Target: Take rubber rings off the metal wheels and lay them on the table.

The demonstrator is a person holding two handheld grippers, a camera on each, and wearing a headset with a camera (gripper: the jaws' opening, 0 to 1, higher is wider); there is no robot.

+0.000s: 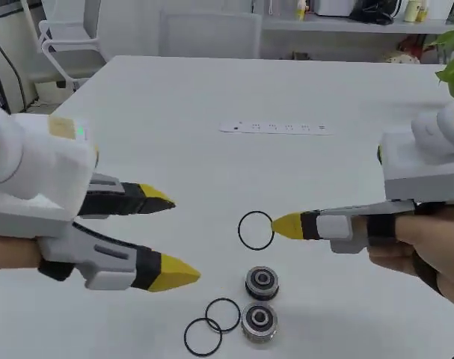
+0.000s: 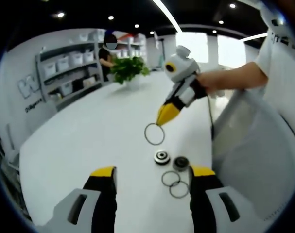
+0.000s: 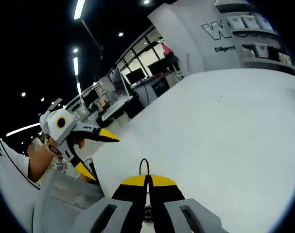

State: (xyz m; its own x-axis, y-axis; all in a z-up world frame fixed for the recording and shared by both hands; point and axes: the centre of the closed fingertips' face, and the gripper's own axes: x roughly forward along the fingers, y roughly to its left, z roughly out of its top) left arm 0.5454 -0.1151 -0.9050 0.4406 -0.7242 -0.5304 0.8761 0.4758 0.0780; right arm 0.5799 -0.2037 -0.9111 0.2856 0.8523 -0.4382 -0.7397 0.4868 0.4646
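Two rubber rings (image 1: 186,336) lie overlapping on the counter (image 1: 212,112), just left of the nearer metal wheel (image 1: 259,320). A second wheel (image 1: 262,282) sits just behind it. The right claw (image 1: 275,224) pinches a third ring (image 1: 239,230), which juts from its tips beyond the wheels. The left claw (image 1: 183,239) is spread and holds nothing, left of the rings.

The right gripper (image 1: 277,225) pinches a rubber ring (image 1: 239,230) at its tips. Just below it stand two metal wheels (image 1: 262,282), with two loose rings (image 1: 185,336) beside them. The left gripper (image 1: 180,239) gapes.
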